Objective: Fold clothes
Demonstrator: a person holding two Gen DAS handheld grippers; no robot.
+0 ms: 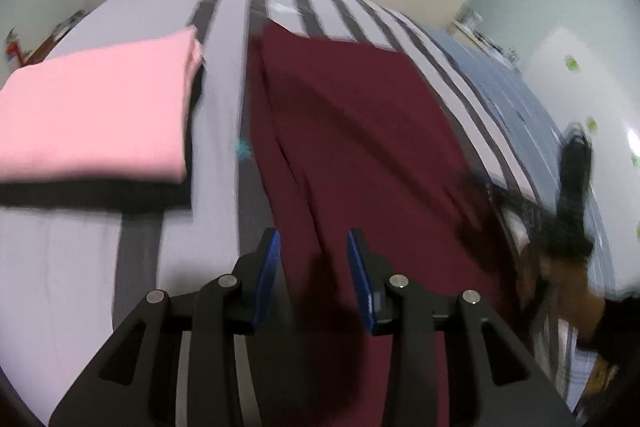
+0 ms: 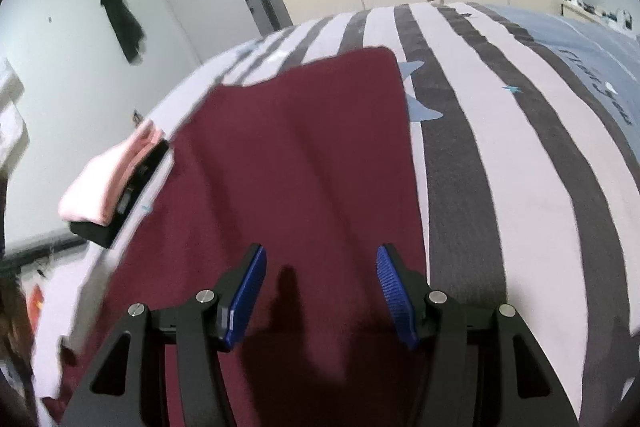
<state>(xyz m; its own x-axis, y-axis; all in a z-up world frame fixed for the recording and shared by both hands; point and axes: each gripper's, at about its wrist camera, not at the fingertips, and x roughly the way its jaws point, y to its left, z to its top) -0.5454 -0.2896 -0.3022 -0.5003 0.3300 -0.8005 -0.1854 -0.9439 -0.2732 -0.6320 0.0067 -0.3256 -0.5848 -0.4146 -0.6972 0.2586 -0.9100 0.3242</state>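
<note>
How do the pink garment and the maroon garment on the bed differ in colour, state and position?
The pink garment is pale and folded into a compact block; the maroon garment is dark red and spread out long and flat. The pink garment sits on top of a black folded item, while the maroon garment lies directly on the striped bedcover. Only the maroon garment has the open left gripper and right gripper above it. Both rest on the bed.

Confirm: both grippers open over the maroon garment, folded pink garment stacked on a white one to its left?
Not quite. In the left wrist view the folded pink garment sits on a black garment, not white. Both grippers are open over the maroon garment.
</note>
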